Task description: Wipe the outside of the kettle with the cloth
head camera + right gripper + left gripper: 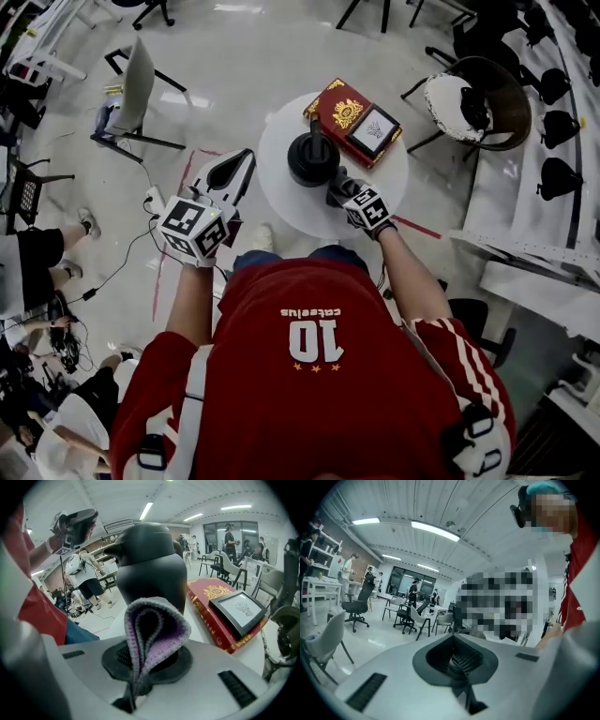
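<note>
A black kettle (pixel 312 157) stands upright on a small round white table (pixel 281 202). In the right gripper view the kettle (pixel 150 569) fills the middle, close ahead. My right gripper (pixel 339 190) sits just at the kettle's near right side, shut on a folded grey and purple cloth (pixel 152 634) that sticks up from the right gripper (pixel 138 686). Whether the cloth touches the kettle is not clear. My left gripper (pixel 230 176) is held up left of the table, away from the kettle. In its own view the left gripper (pixel 461 677) looks shut and holds nothing.
A red box (pixel 336 108) with a framed picture (pixel 373 129) on top lies on the table behind the kettle. A round chair (pixel 478 98) stands at the right, a white chair (pixel 131 94) at the left. People stand at the left edge, with cables (pixel 122 267) on the floor.
</note>
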Tool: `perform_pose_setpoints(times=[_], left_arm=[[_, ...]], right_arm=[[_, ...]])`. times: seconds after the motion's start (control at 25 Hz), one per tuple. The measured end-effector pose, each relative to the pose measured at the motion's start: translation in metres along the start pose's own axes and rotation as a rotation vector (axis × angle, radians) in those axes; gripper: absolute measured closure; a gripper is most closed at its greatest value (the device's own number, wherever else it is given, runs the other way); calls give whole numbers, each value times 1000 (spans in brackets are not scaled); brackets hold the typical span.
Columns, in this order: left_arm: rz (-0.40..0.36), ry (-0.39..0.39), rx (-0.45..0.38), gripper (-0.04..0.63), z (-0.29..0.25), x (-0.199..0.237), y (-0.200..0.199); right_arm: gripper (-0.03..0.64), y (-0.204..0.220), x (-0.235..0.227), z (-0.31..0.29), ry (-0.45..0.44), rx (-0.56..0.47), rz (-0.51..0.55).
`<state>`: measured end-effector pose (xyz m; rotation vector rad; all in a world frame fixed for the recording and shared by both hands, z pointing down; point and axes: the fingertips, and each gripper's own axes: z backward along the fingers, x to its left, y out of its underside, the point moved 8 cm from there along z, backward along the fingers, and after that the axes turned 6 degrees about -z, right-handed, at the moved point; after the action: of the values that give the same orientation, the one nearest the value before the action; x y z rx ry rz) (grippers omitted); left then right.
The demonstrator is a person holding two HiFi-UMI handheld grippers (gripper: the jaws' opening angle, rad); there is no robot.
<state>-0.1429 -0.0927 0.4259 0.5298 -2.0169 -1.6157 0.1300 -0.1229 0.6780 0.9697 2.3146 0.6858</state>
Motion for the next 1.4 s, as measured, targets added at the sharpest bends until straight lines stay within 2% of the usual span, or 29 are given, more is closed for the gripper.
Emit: perform_pose_setpoints(times=[0.8, 1.16, 1.4], left_arm=[[-14, 235, 43, 588, 8, 67, 2], [-10, 241, 43, 588, 34, 101, 5], [2, 218, 41, 588, 48, 126, 6]], right_arm=[[574, 1, 66, -36, 114, -29, -185], [573, -25, 94, -64, 108, -31, -203], [572, -43, 99, -86, 112, -61, -296]])
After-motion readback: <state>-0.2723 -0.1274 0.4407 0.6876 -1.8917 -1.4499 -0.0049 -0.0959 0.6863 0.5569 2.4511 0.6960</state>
